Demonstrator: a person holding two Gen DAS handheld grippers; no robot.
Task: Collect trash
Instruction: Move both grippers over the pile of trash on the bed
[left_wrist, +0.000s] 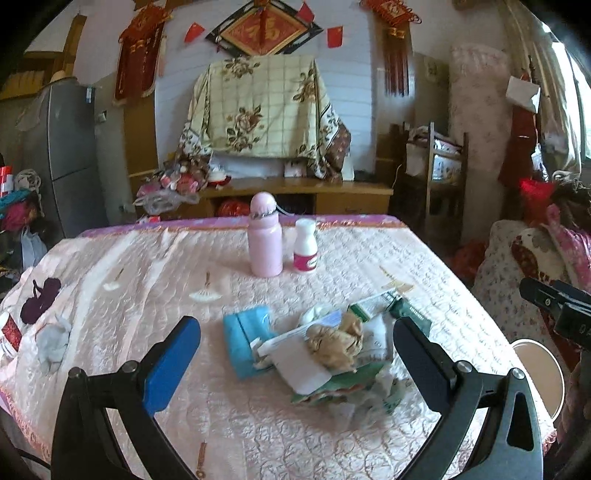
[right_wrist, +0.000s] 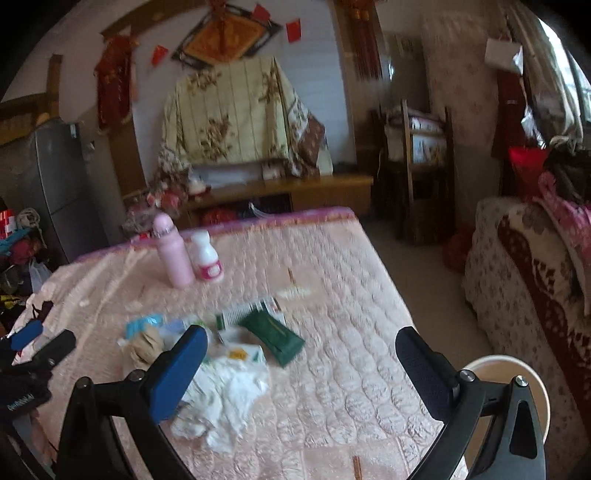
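Cluttered living room, red wall hangings, flowered cloth draped over something on a wooden cabinet; I work over a table under a quilted pink tablecloth (left_wrist: 147, 258).

Left to right on the table, from my left wrist view: a crumpled grey tissue (left_wrist: 53, 341) near the left edge, well apart from the rest. Then the main trash pile (left_wrist: 325, 350) in the near middle: a blue packet (left_wrist: 245, 334), a flat white wrapper, a crumpled brown paper wad (left_wrist: 336, 341) on top, a green-and-white box (left_wrist: 373, 304) and a dark green packet (left_wrist: 412, 315) at its far right. Behind the pile stand a pink bottle (left_wrist: 264, 240) and a small white bottle (left_wrist: 306, 245), just beside each other; they look like keepers, not trash. Off the right table edge, lower down, is a round pale bin (left_wrist: 543, 376).

My left gripper (left_wrist: 295, 362) is wide open, nothing in it; the pile sits between the two fingers, brown wad roughly centred. My right gripper (right_wrist: 301, 373) is also wide open and empty; in its view, which is blurred, crumpled white paper (right_wrist: 225, 398) lies by the blue finger (right_wrist: 181, 373), mostly bare cloth between the fingers, and the bin sits behind the dark finger.

Step, as I judge it: approach to a first grasp, no trash collected yet that I can see. Next move calls for lowering the left gripper over the brown wad, closing on it alone without dragging the loose wrappers, then carrying it right to the bin. The grey tissue needs a separate trip.
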